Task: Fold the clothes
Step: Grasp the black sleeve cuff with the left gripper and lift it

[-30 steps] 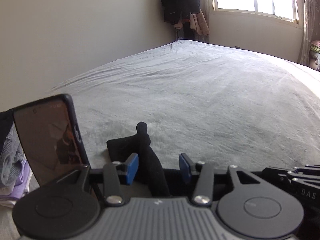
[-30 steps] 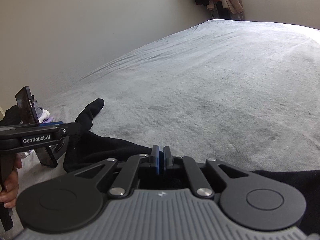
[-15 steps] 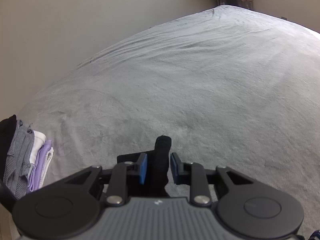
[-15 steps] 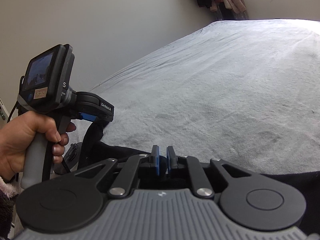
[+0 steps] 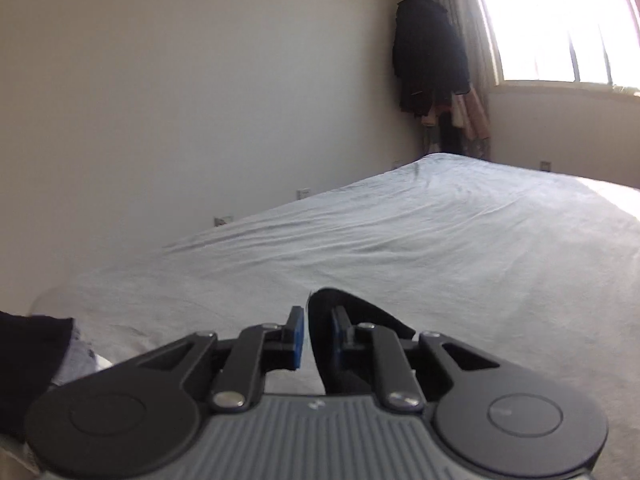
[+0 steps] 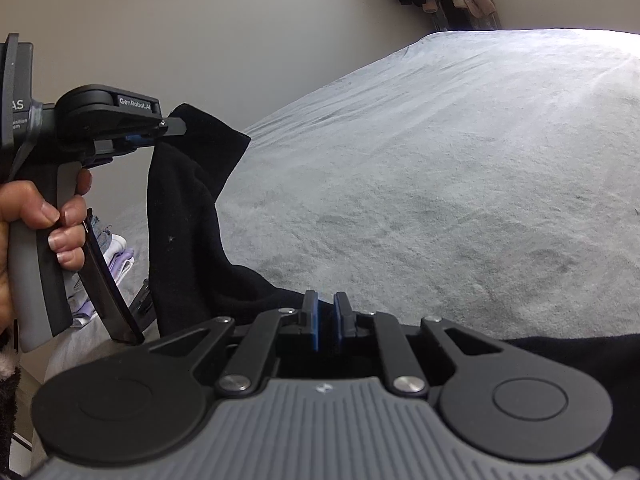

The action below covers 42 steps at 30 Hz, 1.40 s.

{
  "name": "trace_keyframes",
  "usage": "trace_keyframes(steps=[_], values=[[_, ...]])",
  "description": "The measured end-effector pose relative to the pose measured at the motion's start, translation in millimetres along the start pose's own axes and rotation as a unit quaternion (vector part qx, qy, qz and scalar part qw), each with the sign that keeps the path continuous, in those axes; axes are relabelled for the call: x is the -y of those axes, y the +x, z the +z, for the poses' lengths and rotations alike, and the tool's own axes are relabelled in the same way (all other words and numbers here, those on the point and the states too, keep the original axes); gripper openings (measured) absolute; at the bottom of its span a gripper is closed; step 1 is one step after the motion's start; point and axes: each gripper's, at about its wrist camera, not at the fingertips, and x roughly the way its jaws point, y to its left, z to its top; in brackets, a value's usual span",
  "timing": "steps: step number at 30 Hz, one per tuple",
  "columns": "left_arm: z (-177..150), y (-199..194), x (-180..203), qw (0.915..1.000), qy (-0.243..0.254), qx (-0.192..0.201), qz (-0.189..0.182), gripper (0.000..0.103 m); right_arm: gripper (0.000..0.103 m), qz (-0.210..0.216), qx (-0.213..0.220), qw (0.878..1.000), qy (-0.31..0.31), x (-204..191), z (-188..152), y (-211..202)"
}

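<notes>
Left gripper (image 6: 176,128) pinches black garment (image 6: 188,216) corner raised over bed (image 6: 440,180), right gripper (image 6: 326,320) clamps near edge; next, carry the corner across.

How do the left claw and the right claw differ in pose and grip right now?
The left claw is raised, lifting a corner of the black garment clear of the bed; the right claw sits low near the bed. The left visibly clamps fabric; the right's grip is unclear. Both are nearly closed.
</notes>
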Motion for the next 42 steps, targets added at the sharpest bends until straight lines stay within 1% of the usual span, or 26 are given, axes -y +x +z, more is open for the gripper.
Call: trace_keyframes(steps=[1,2,3,7,8,9,11,13,14,15,16,17,18,21,22,26,28,29,31,32,33,34,35,37,39,42], values=[[-1,2,4,0.999,0.023,0.002,0.038,0.023,0.015,0.0,0.0,1.0,0.0,0,0,0],[1,5,1,0.9987,0.021,-0.005,0.047,0.032,0.015,-0.001,0.0,1.0,0.0,0,0,-1],[3,6,-1,0.999,0.014,-0.009,0.042,0.036,0.015,-0.001,0.0,1.0,0.0,-1,0,-1],[12,12,-12,0.9992,-0.014,-0.028,0.023,0.043,0.015,-0.003,0.001,1.0,-0.001,-1,1,-2],[13,13,-11,0.9992,-0.016,-0.035,0.01,0.046,0.015,-0.003,0.001,1.0,-0.001,-2,1,-2],[13,18,-8,0.9987,-0.009,-0.05,-0.003,0.05,0.015,-0.004,0.001,1.0,-0.001,-2,1,-3],[14,27,-1,0.9962,0.004,-0.082,-0.029,0.052,0.015,-0.005,0.001,1.0,-0.001,-2,1,-3],[14,51,6,0.9852,0.01,-0.163,-0.053,0.053,0.016,-0.005,0.001,1.0,-0.002,-2,1,-4],[14,62,5,0.9758,-0.01,-0.207,-0.068,0.053,0.016,-0.006,0.002,1.0,-0.002,-2,2,-5],[14,74,5,0.964,-0.031,-0.25,-0.084,0.052,0.017,-0.006,0.003,1.0,-0.002,-2,2,-5],[14,85,6,0.9521,-0.055,-0.286,-0.094,0.051,0.017,-0.006,0.003,1.0,-0.002,-2,3,-6],[14,91,7,0.9454,-0.07,-0.305,-0.092,0.051,0.017,-0.006,0.004,1.0,-0.002,-1,3,-6],[13,97,8,0.9391,-0.083,-0.322,-0.089,0.049,0.017,-0.006,0.005,1.0,-0.002,-1,4,-7],[11,106,13,0.9407,-0.089,-0.323,-0.052,0.044,0.017,-0.007,0.007,1.0,-0.003,0,5,-8],[9,111,15,0.9382,-0.092,-0.331,-0.044,0.043,0.017,-0.007,0.007,1.0,-0.003,0,5,-9],[-4,135,15,0.9218,-0.113,-0.371,-0.009,0.039,0.017,-0.008,0.01,1.0,-0.003,1,7,-11],[-9,142,12,0.9175,-0.121,-0.379,0.007,0.037,0.017,-0.008,0.011,1.0,-0.004,1,8,-12],[-10,144,9,0.9163,-0.129,-0.379,0.012,0.035,0.017,-0.008,0.012,1.0,-0.004,2,8,-13],[-13,145,5,0.916,-0.144,-0.374,0.023,0.029,0.023,-0.017,0.009,1.0,-0.014,1,7,-11],[-14,145,2,0.9168,-0.151,-0.369,0.028,0.023,0.037,-0.023,0.006,0.999,-0.022,0,7,-10],[-15,144,0,0.9182,-0.159,-0.361,0.031,0.017,0.044,-0.029,0.004,0.999,-0.029,-1,6,-9],[-16,142,-2,0.9197,-0.166,-0.354,0.033,0.012,0.044,-0.035,0.001,0.999,-0.036,-2,5,-8],[-17,140,-4,0.9219,-0.169,-0.347,0.032,0.004,0.044,-0.041,-0.001,0.998,-0.044,-3,4,-7],[-18,136,-7,0.9261,-0.178,-0.332,0.029,0.003,0.044,-0.053,-0.006,0.997,-0.059,-4,2,-4],[-15,130,-11,0.9329,-0.185,-0.307,0.03,0.003,0.044,-0.065,-0.011,0.995,-0.073,-6,1,-2],[-6,117,-14,0.946,-0.193,-0.258,0.036,0.003,0.042,-0.083,-0.019,0.992,-0.096,-8,-2,1]])
